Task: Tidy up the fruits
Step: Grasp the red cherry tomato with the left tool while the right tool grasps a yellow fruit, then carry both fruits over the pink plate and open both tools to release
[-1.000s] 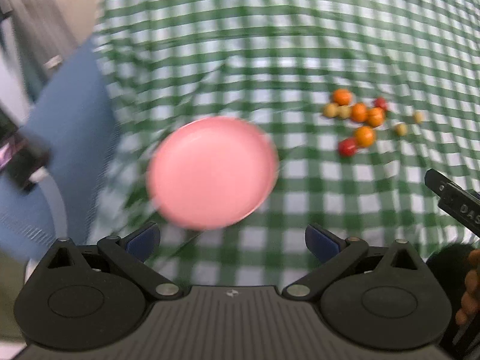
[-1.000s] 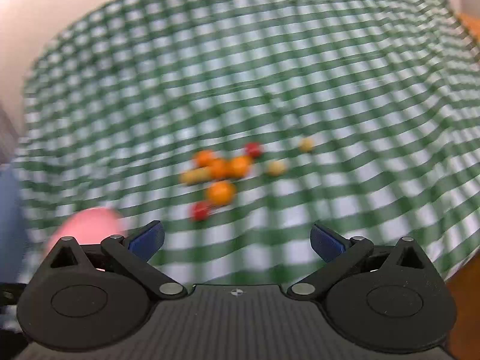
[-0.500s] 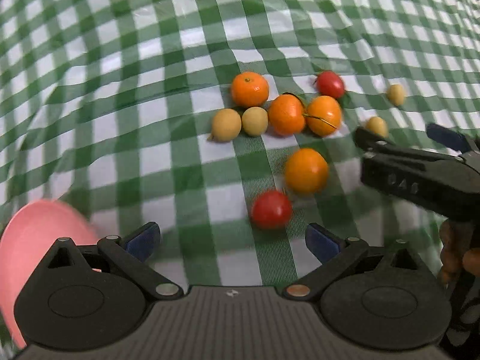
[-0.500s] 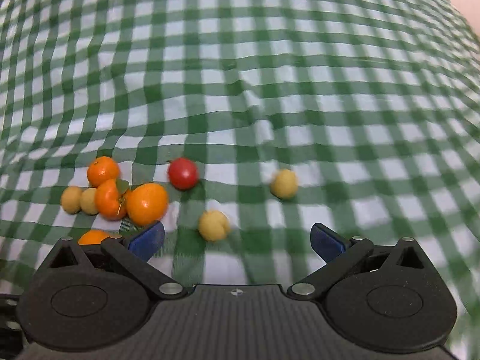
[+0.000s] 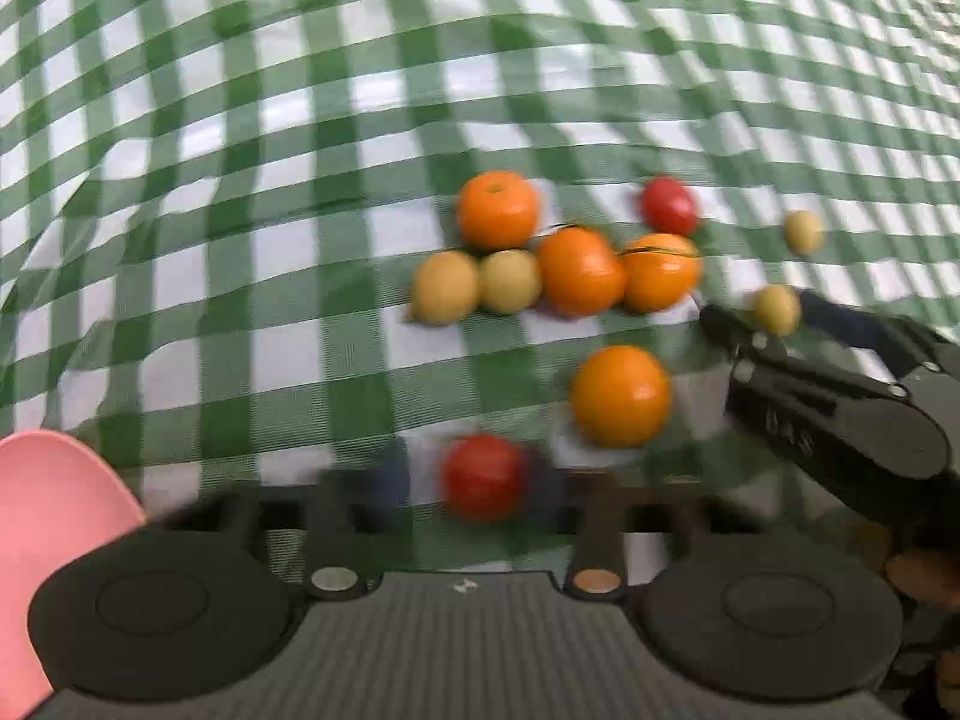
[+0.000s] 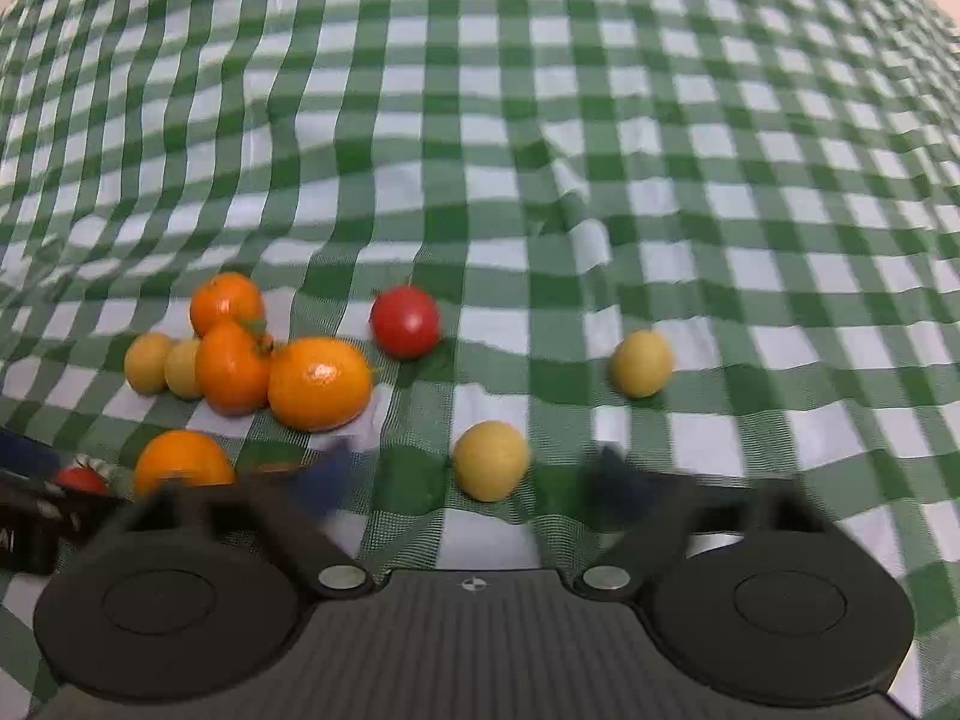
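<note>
The light is bright, soft and even, with only faint shadows under the fruit. A small white glint sits on the big orange [image 6: 318, 383] at about eight o'clock in the right wrist view. Both views bulge like a fishbowl: the checked cloth [image 6: 540, 120] curves hard toward the rims, and the corners go dark. Motion smears the fingers [image 5: 384, 483] of the left gripper [image 5: 474, 489] and the red tomato [image 5: 483, 477] between them. The right gripper [image 6: 480, 480] fingers [image 6: 327, 477] blur too.
</note>
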